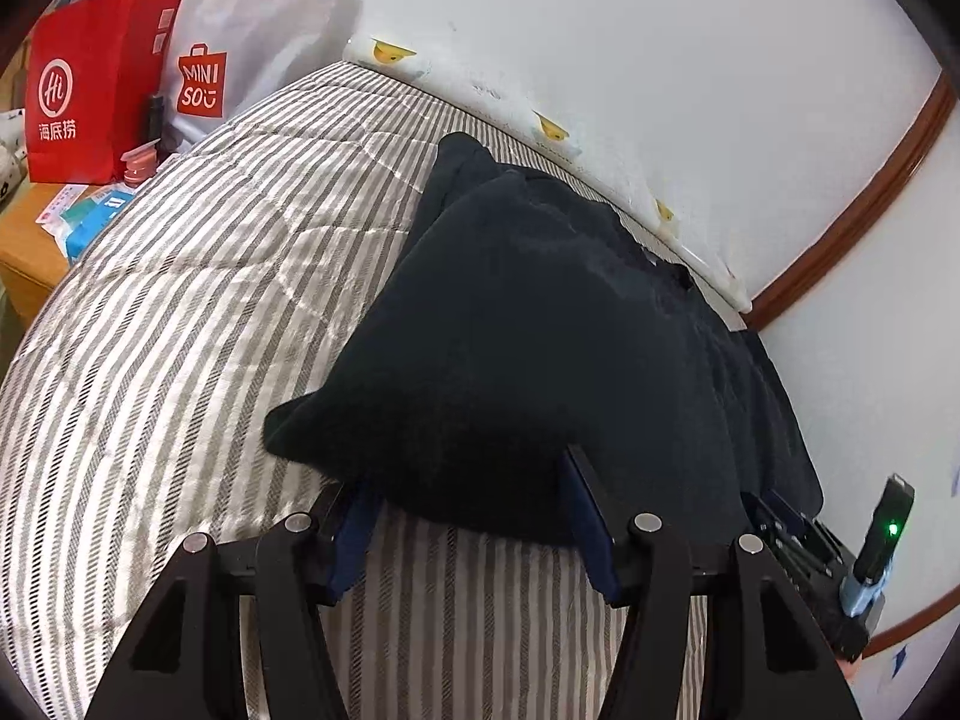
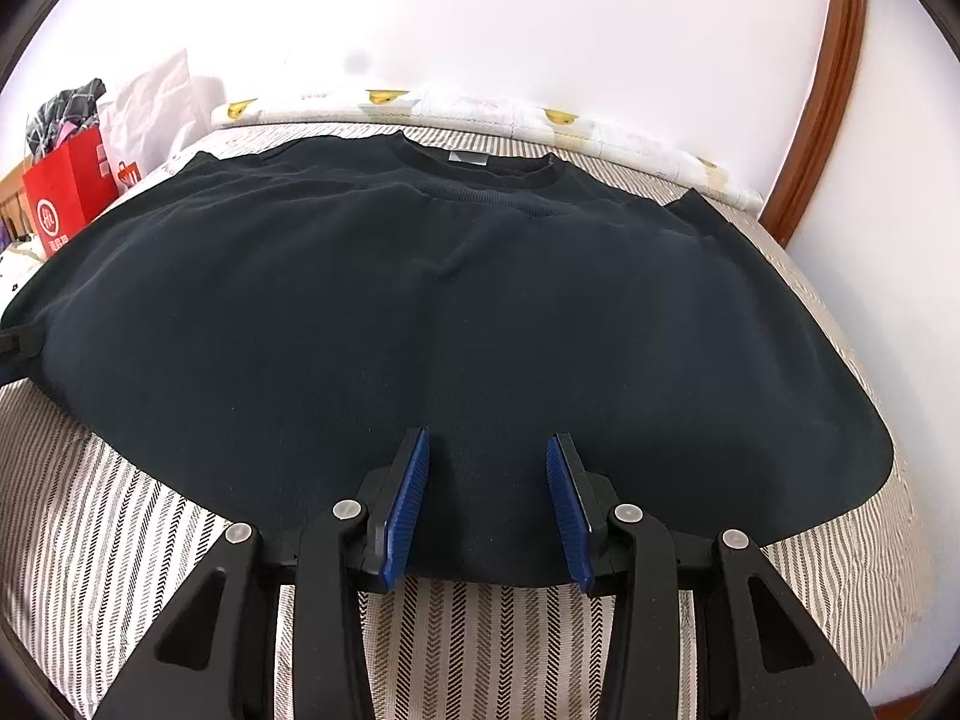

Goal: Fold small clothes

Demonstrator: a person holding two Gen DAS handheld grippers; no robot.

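My right tongs [image 2: 486, 474] stand spread apart, with the lower hem of the dark sweatshirt [image 2: 432, 312] lying between the two blue ribbed pads [image 2: 408, 504]; the pads do not press the cloth, so nothing is gripped. The arms behind them are black, smooth plastic with round silver pins at the joints.

My left tongs [image 1: 474, 498] are also spread wide. Their blue pads [image 1: 591, 522] reach under a raised, rounded fold of the same sweatshirt [image 1: 528, 324], which bulges up between them and hangs over the tips. One pad is half hidden by the cloth, but the gap between the two is clearly wide, and they do not clamp the fabric.

The sweatshirt is navy to almost black, of thick, soft knit, with a ribbed round collar [image 2: 480, 171] and a small grey label inside the neck. It lies spread on the bed, collar toward the wall, hem toward me. In the right view it is mostly flat with a few shallow wrinkles.

The bed cover [image 1: 180, 312] is quilted cotton with grey and white stripes in a fine herringbone weave. At the far edge a white sheet with yellow prints [image 2: 558, 117] meets the white wall. A brown wooden trim [image 1: 870, 192] curves along it. Beside the bed stand a red paper bag [image 1: 90, 96] and a white bag with a red logo [image 1: 240, 60].
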